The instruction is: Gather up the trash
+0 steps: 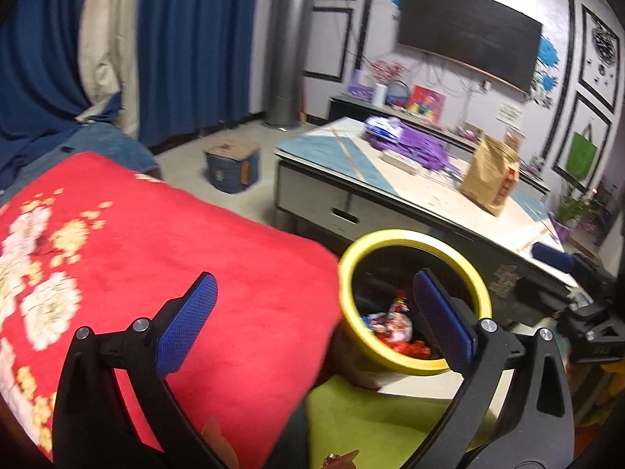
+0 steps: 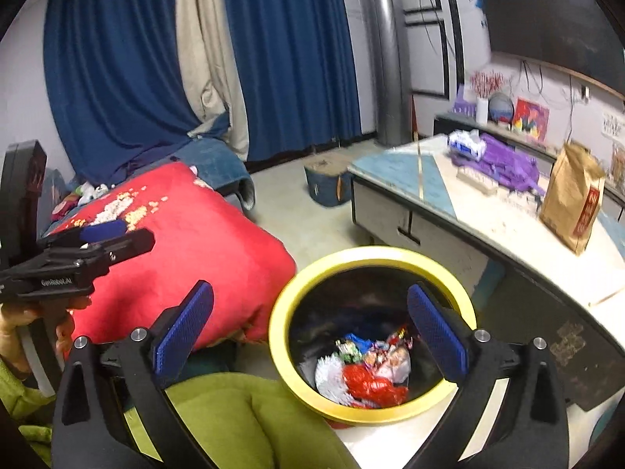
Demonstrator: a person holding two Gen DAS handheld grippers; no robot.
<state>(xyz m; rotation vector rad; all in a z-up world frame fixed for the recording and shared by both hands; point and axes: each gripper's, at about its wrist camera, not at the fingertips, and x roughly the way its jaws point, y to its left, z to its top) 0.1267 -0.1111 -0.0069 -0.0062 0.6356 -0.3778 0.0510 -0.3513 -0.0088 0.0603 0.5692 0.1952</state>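
Both grippers, left [image 1: 314,320] and right [image 2: 310,326], gape empty above the bin [image 2: 281,336]. Wrappers [image 2: 371,367] lie inside it, straight below the right gripper, the nearer one.

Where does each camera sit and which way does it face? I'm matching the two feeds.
Left wrist: on the left gripper, over the red cushion, facing the bin and table; own blue fingers show open, right gripper at right edge.
Right wrist: on the right gripper, above the bin with trash; own fingers open, left gripper and hand at left.
Shared: bin, cushion, table, curtains.
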